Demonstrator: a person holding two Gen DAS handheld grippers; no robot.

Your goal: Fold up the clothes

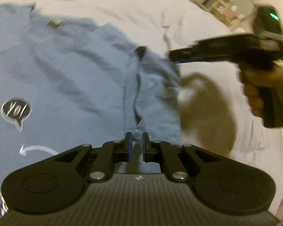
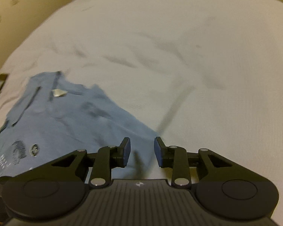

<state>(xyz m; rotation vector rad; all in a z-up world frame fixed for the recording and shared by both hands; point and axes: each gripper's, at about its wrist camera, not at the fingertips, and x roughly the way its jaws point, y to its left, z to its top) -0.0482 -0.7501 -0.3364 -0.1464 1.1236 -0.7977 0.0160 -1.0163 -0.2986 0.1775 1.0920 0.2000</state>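
Lying across the left half of both views: blue T-shirt (image 1: 66, 79), spread on a white bed sheet (image 2: 179, 47); speech-bubble print (image 1: 16, 110) at lower left; left gripper (image 1: 137, 144), jaws nearly closed, pinching a ridge of the shirt's fabric; right gripper (image 2: 142, 151), jaws open, empty, at the shirt's lower-right edge; hand (image 1: 266, 86) at right, holding it.

text "YO!" in black speech bubble | on blue shirt (image 1: 56, 79) | other prints illegible

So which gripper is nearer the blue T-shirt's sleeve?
Left. The left gripper pinches the T-shirt's sleeve; the right gripper, open, hovers over the shirt's edge.
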